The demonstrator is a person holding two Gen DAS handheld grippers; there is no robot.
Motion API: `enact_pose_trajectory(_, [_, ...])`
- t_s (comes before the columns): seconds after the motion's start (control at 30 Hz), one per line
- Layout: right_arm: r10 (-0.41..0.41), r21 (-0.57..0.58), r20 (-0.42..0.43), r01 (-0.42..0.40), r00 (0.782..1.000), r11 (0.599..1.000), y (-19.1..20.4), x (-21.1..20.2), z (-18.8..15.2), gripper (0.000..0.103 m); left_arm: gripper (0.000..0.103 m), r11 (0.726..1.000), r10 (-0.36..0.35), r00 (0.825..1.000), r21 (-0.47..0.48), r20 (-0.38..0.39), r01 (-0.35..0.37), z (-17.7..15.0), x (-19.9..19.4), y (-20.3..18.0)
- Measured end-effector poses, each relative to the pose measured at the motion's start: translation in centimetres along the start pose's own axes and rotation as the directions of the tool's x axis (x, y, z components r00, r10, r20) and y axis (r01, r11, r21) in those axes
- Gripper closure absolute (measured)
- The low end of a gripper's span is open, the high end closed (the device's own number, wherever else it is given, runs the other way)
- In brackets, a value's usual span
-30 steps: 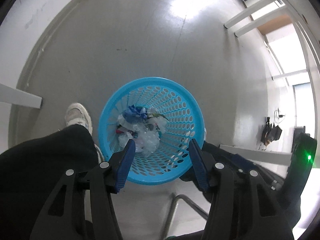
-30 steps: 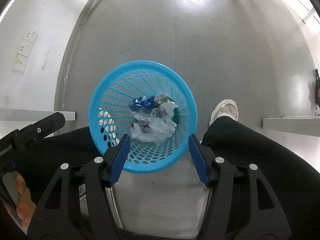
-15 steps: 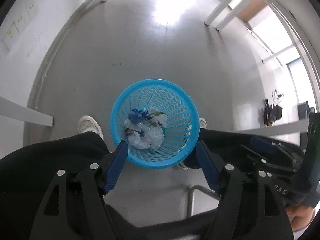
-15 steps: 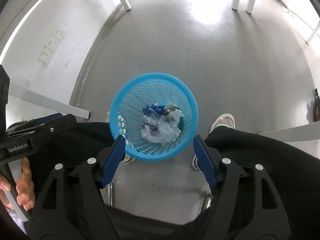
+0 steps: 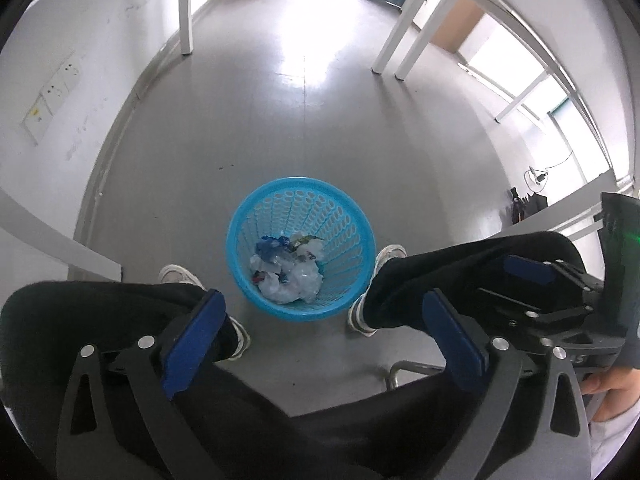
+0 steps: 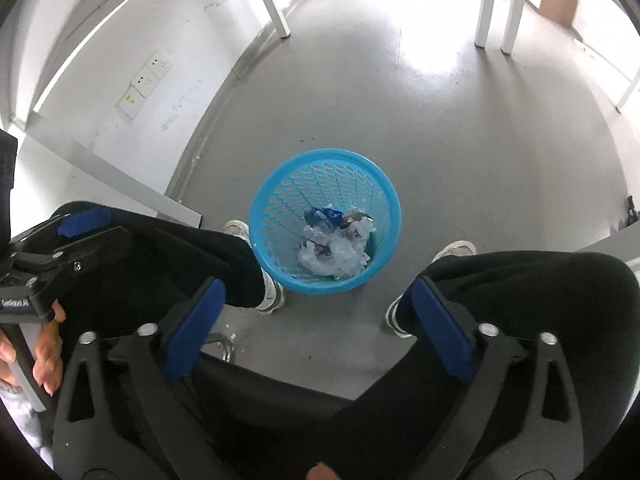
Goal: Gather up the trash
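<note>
A blue perforated trash basket [image 5: 340,216] stands on the grey floor between the person's feet; it also shows in the right wrist view [image 6: 372,184]. Crumpled white and blue trash [image 5: 286,272] lies at its bottom, and shows in the right wrist view too [image 6: 334,246]. My left gripper [image 5: 322,310] is open and empty, held high above the basket. My right gripper [image 6: 318,300] is open and empty, also well above the basket. Each gripper shows at the edge of the other's view.
The person's black-trousered legs [image 5: 460,272] and white shoes [image 5: 178,276] flank the basket. White table legs [image 5: 404,32] stand farther off. A white wall with sockets [image 6: 144,84] is to the left. A metal chair-base tube [image 5: 408,370] lies near the feet.
Both grippers have risen away from the basket, which now looks smaller and farther below. More of the room and the legs has come into view. Both stay open.
</note>
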State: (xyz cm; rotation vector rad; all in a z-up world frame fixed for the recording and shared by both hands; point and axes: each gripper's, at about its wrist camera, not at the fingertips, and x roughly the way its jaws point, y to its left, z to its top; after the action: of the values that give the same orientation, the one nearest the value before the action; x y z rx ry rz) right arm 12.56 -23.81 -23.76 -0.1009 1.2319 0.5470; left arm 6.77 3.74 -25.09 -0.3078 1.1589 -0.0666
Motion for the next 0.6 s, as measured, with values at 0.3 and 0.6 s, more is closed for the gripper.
enact_pose_trajectory(0.3, [0.019,0.009,0.002,-0.019,1.0,1.0,0.0,-0.1,-0.8,0.009,0.006,0.999,0.031,1.0,0.03,0.006,-0.031,-0.6,0.5,0.0])
enact_pose_trajectory(0.6, [0.057,0.026,-0.004,-0.057,0.998,0.998,-0.3,0.4,-0.5,0.009,0.006,1.0,-0.002,1.0,0.002,-0.031,0.002,-0.8,1.3,0.5])
